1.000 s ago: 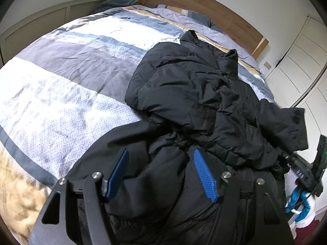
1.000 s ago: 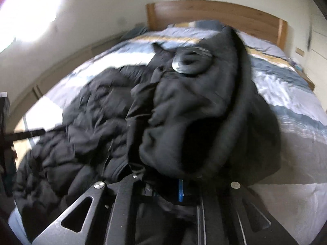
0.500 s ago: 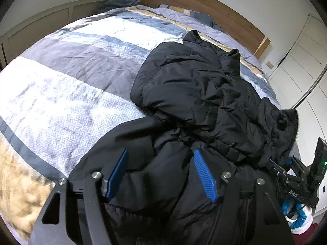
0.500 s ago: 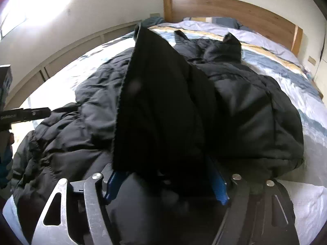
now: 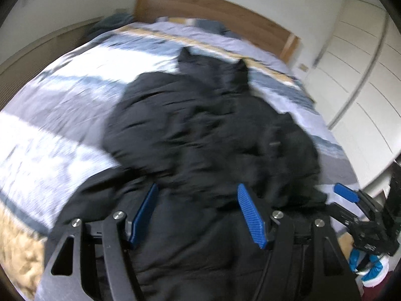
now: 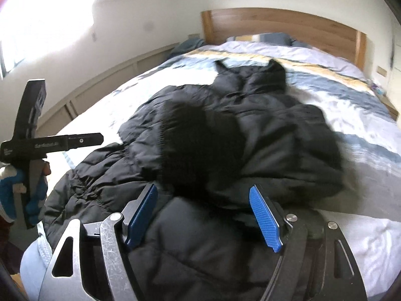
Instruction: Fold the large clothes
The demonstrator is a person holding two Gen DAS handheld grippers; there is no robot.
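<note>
Jacket (image 6: 250, 135) lies on the bed (image 6: 363, 130), its right sleeve now dropped across the body. The right gripper (image 6: 203, 215) has just let go and gapes empty; the left gripper (image 5: 198, 213) hangs open too. One fold looks done.

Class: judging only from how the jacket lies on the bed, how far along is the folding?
Done: the black jacket has a sleeve laid across its body on the striped bed. In hand: nothing; both the left tongs and right tongs stand open above it. Left: the bundle is loose and lumpy, so more folds seem needed.
</note>
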